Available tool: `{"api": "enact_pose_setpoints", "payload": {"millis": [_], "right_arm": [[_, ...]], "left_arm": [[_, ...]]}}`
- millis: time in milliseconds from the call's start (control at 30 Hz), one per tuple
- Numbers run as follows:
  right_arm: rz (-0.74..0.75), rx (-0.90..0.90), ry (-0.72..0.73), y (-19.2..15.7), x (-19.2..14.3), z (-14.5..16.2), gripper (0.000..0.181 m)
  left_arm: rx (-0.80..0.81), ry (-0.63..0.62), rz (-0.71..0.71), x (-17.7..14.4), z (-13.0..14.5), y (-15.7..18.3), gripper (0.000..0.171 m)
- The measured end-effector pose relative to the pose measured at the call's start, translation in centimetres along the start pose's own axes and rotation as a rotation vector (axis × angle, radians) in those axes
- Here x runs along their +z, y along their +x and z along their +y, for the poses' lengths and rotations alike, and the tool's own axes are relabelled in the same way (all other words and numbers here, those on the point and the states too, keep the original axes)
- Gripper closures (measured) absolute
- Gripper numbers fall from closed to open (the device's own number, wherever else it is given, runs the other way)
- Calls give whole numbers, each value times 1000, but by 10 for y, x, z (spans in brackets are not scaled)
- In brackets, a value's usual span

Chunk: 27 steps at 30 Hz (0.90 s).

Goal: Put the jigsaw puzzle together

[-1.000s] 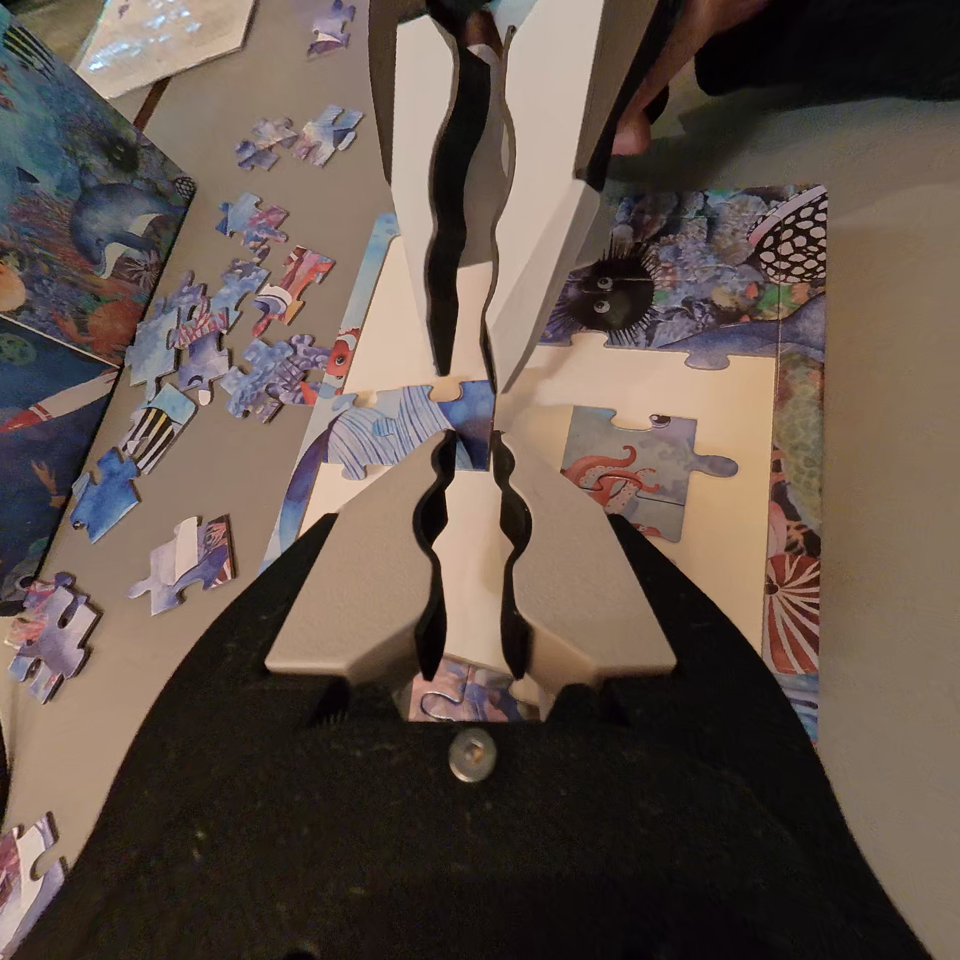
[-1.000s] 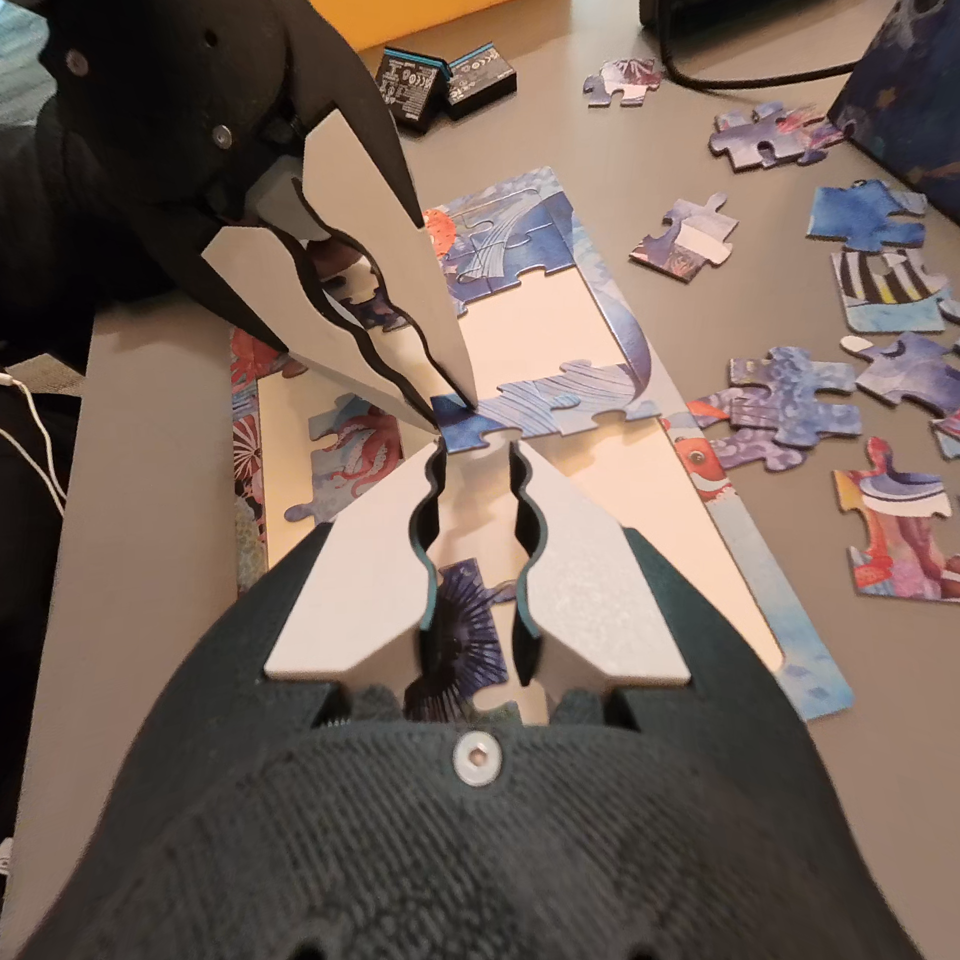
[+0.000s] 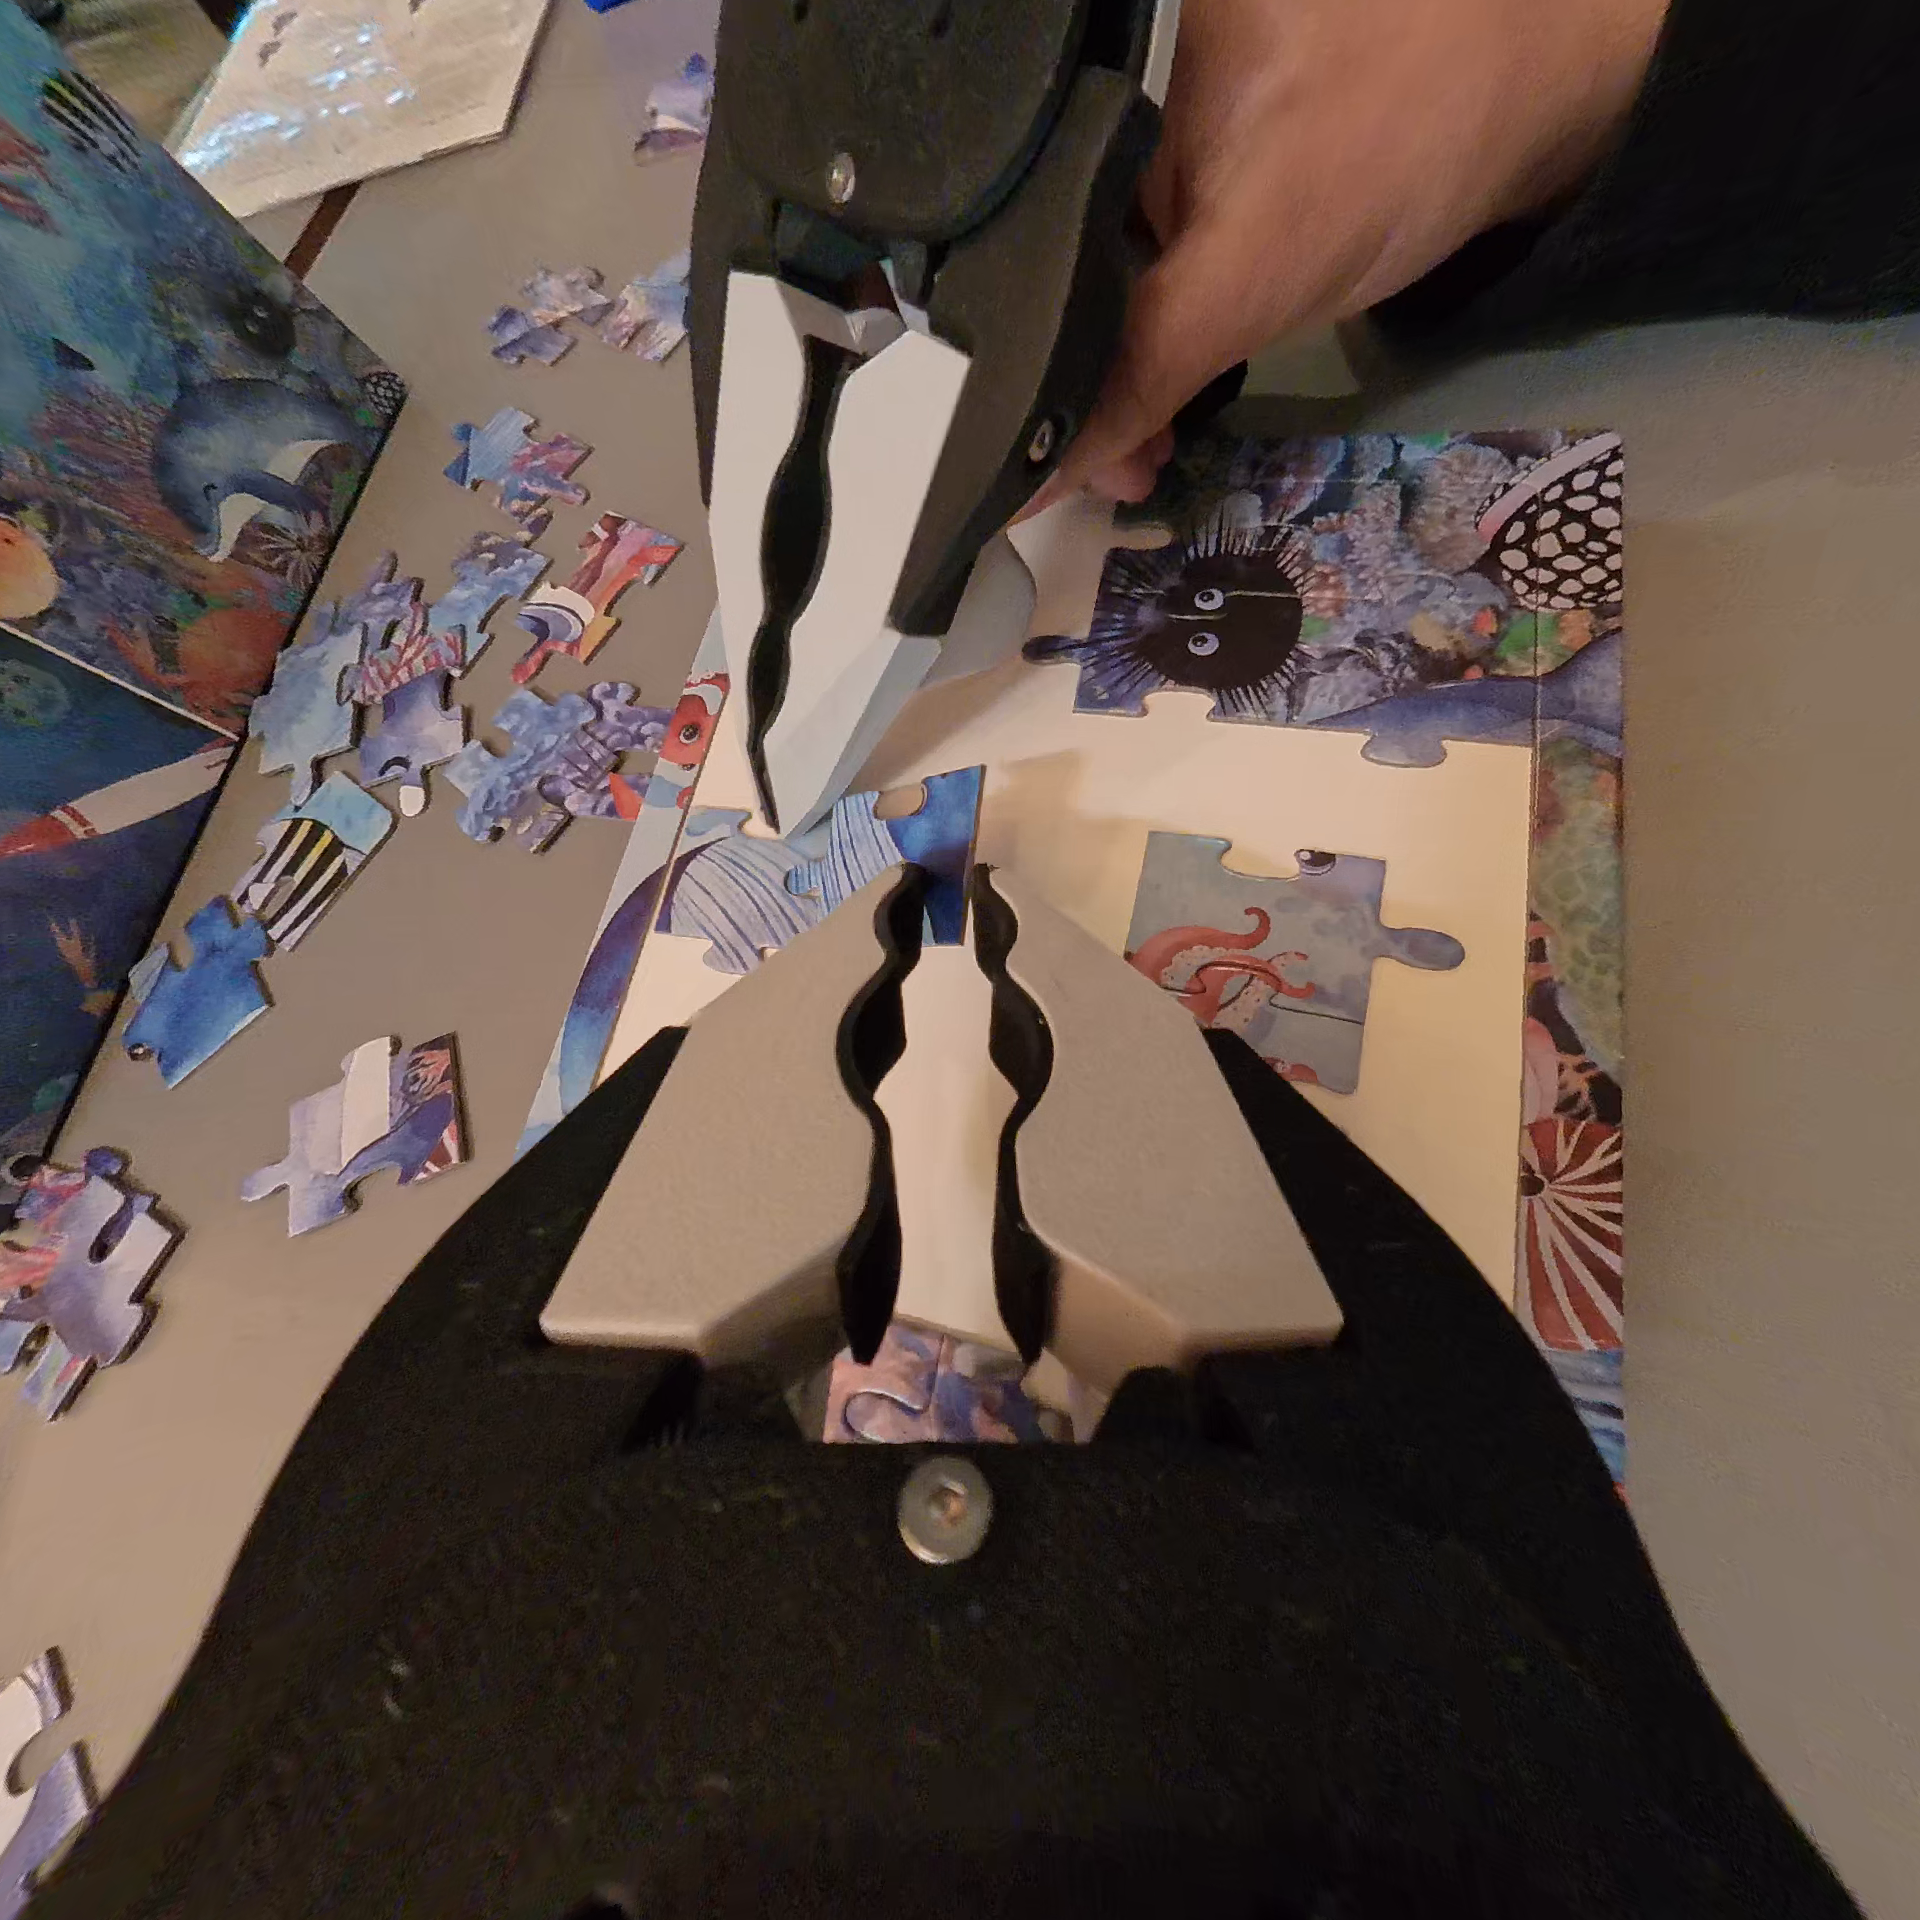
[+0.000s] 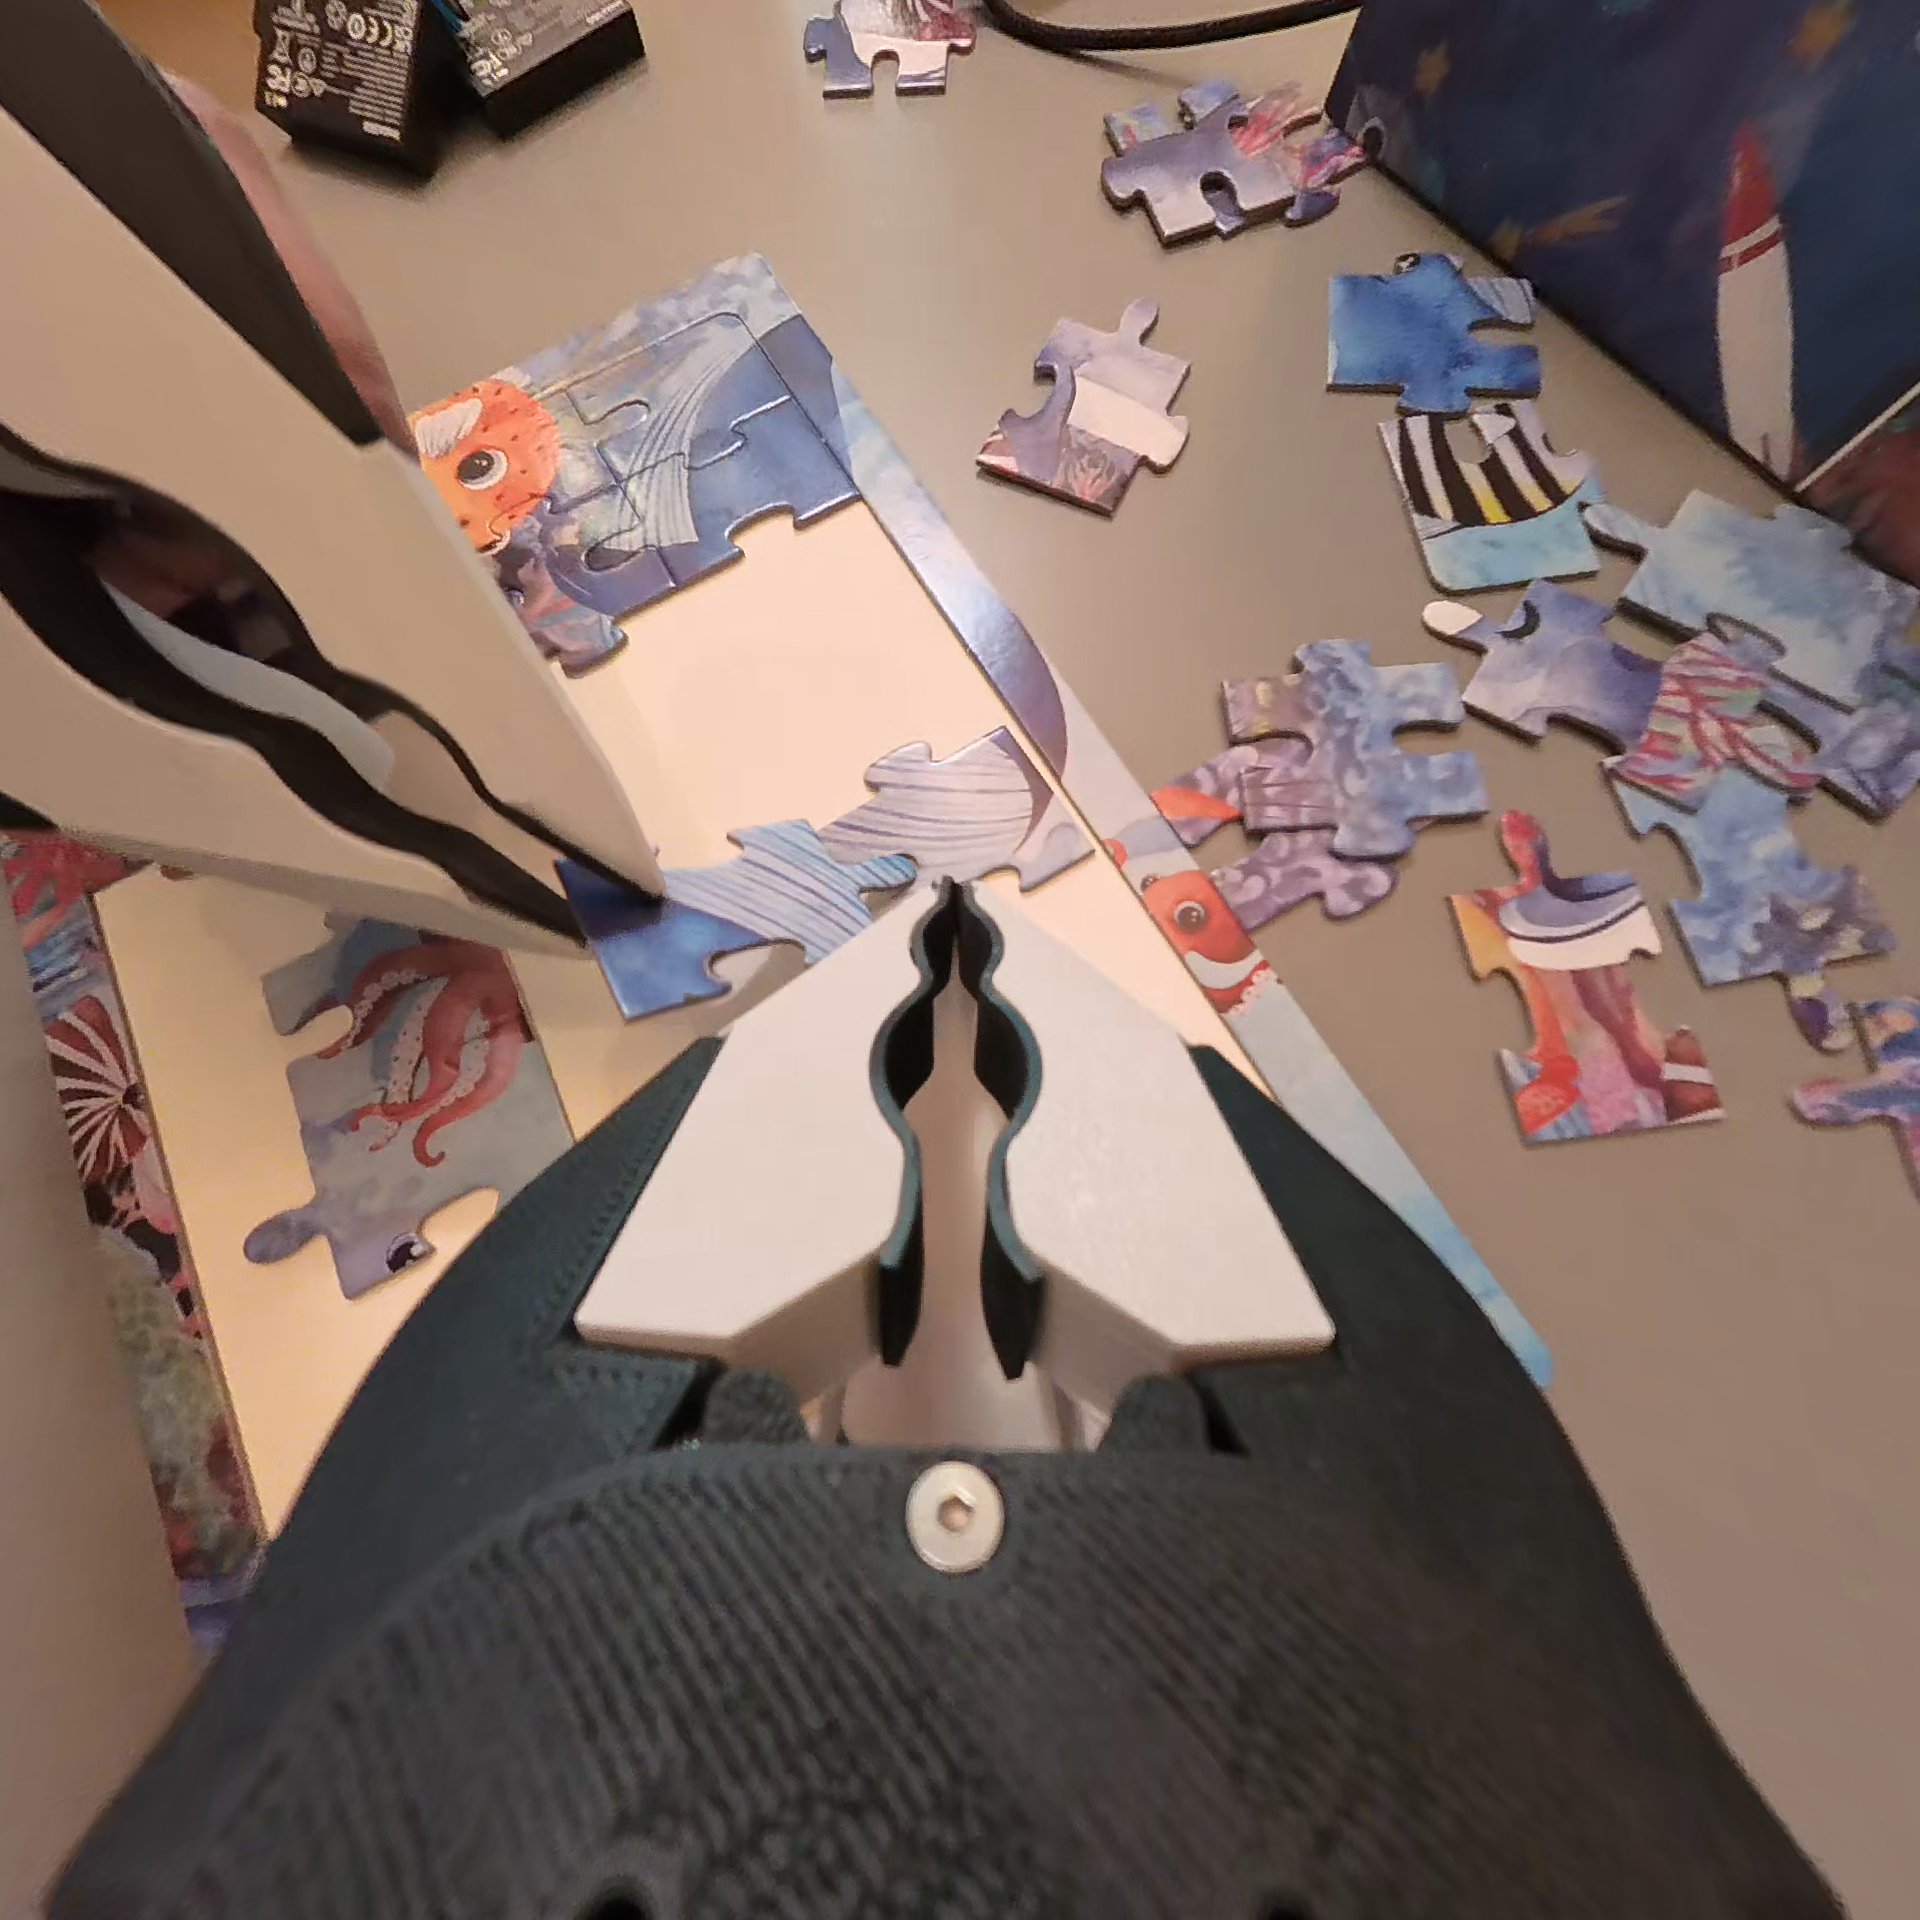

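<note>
Jaws of the left gripper (image 3: 943,883) are standing narrow, a thin gap between the tips and nothing clamped in it.

Left wrist view:
- Puzzle tray (image 3: 1574,831) is lying flat on the grey table (image 3: 1766,727), about half filled.
- Left tips are bearing down on the dark-blue end of the striped pieces (image 3: 790,883), near the tray's middle. Likely pinning them so they cannot slide.
- Right gripper (image 3: 771,816) is coming in from the tray's far side with its jaws pinched together, point on the same striped pieces nearer the tray's left border. A hand (image 3: 1351,229) is working it.
- Octopus pieces (image 3: 1257,956) are sitting loose in the tray's bare middle, apart from the rest; urchin section (image 3: 1247,623) is seated along the tray's far edge.
- Loose pieces (image 3: 416,707) are lying scattered off the tray's left side, in front of the puzzle box (image 3: 156,468).

Right wrist view:
- Right jaws are closed tip to tip, gripping nothing, touching the knob joint where the two striped pieces meet.
- Left tips are pressing the blue end flat, one on either side of its corner.

Judgement: both tools are being used as pushers, one anchoring while the other is nudging the joint home against the tray border. Seating looks close but unconfirmed, and many pieces are waiting outside the tray.
</note>
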State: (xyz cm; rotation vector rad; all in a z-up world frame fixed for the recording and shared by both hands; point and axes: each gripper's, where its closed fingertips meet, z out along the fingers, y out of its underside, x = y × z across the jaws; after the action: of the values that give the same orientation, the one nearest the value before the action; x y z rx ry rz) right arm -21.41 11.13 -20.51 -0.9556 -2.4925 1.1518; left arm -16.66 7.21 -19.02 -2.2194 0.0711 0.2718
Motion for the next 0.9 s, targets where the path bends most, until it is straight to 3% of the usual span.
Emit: {"api": "enact_pose_setpoints", "payload": {"millis": [333,567,700,800,900], "right_arm": [[3,-2,3,-1,0,-2,181],[10,-33,45,-5,-2,-11,176],[15,-127,209,-16,-17,-39,154],[143,-285,316,-22,-28,-60,145],[305,-443,319,-26,-28,-70,139]], "left_arm": [[-50,81,-142,-18,-11,-29,171],[-215,228,-245,-49,-24,-63,171],[-402,320,-189,-58,-25,-74,171],[-586,423,-76,-63,-28,-77,171],[-811,576,132,-69,-36,-76,171]]}}
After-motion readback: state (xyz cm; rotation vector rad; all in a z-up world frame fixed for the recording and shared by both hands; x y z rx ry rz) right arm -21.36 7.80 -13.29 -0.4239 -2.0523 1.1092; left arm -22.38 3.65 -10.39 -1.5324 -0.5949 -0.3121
